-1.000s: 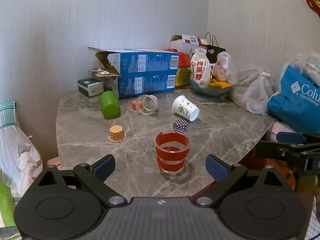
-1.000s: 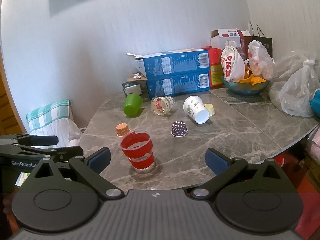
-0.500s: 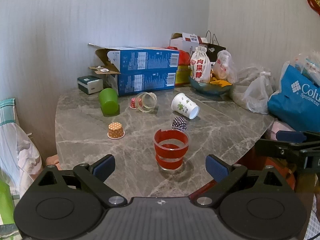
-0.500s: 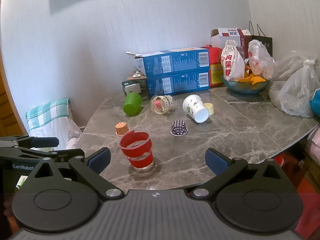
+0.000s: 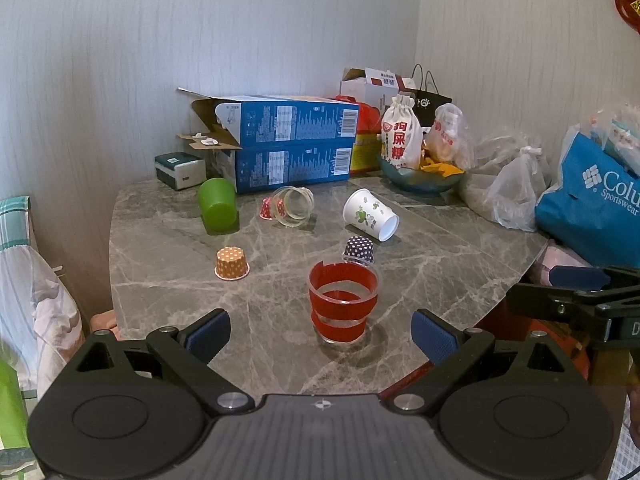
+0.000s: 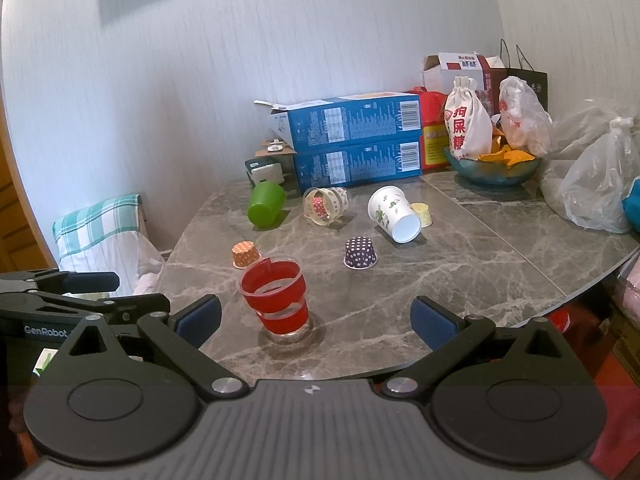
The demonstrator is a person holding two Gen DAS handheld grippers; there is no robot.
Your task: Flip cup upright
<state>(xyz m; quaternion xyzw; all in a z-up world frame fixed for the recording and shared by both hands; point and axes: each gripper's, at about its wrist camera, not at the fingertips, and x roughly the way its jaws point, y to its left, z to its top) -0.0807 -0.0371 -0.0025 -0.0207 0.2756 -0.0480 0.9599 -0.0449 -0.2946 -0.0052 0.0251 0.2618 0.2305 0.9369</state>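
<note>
Marble table (image 5: 168,280) with cups, seen from both hand-held grippers. The red-banded clear cup (image 5: 343,301) stands upright, mouth up, near the table's front edge; in the left wrist view it sits between and just beyond the left gripper (image 5: 320,334), whose blue-padded fingers are spread wide with nothing held. In the right wrist view the same cup (image 6: 275,299) appears toward the left finger of the right gripper (image 6: 316,320), likewise spread wide and holding nothing. Only the right wrist view shows a small yellow cup (image 6: 422,214) inverted just behind the white printed paper cup (image 6: 394,214); in the left wrist view that cup (image 5: 371,216) hides it. Each view catches the other gripper at its edge: the right one at the right margin of the left view, the left one (image 6: 72,292) at the left margin of the right view. Count: three cups on their sides, namely one green (image 5: 217,206), one clear (image 5: 294,210) and the white paper one; three small paper cups inverted, orange dotted (image 5: 231,263), purple dotted (image 6: 361,254) and yellow; a small red dotted one (image 5: 267,209) touches the clear cup, attitude unclear. Two blue boxes (image 5: 292,148) are stacked at the back, beside one bowl (image 6: 494,168) of bagged goods.
</note>
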